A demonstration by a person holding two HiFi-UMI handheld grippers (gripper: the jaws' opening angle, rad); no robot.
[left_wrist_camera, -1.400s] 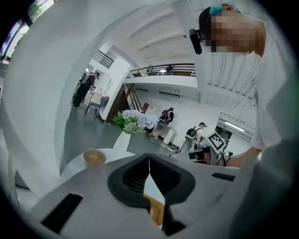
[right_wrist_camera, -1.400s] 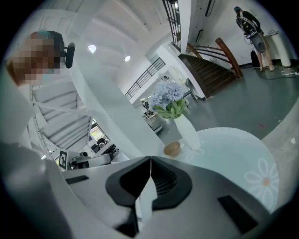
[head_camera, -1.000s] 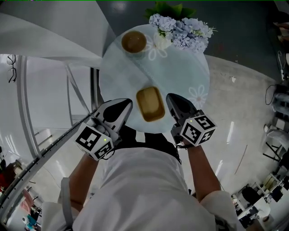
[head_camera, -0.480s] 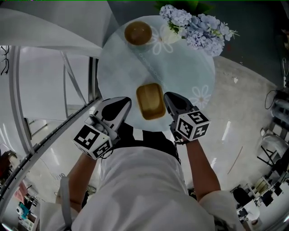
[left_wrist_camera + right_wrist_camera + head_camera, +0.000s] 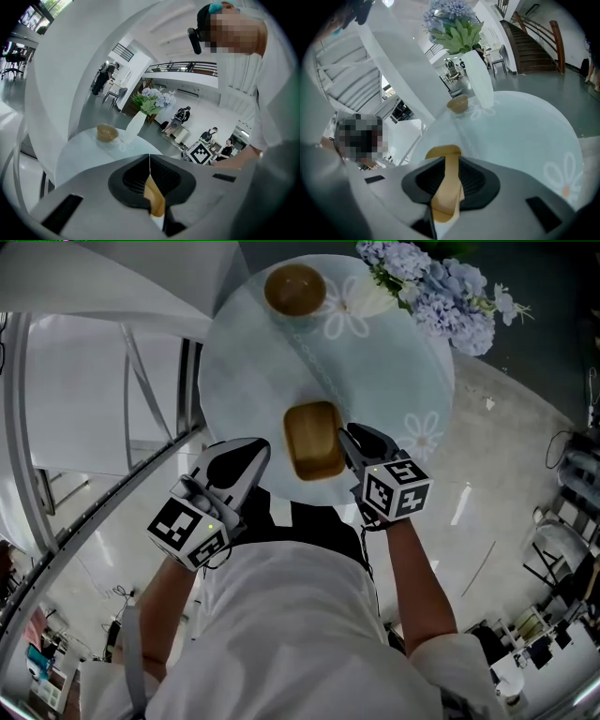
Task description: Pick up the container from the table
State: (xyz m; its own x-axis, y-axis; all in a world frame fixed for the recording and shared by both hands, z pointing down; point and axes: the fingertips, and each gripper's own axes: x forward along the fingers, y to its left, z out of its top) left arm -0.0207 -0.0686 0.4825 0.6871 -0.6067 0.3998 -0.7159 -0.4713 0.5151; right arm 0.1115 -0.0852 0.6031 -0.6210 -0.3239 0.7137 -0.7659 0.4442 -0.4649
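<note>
Two grippers are held at the near edge of the round table (image 5: pixel 394 371), flanking the tan container (image 5: pixel 312 440) that is set there. The left gripper (image 5: pixel 246 457) is kept with its jaws together. On the right gripper (image 5: pixel 354 442) the jaws have just been opened, and the container's rim is seen in their gap.

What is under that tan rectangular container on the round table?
The container sits on the pale blue tabletop, close to the edge nearest the person. The patch directly beneath is covered by the container itself, so it cannot be seen.
</note>
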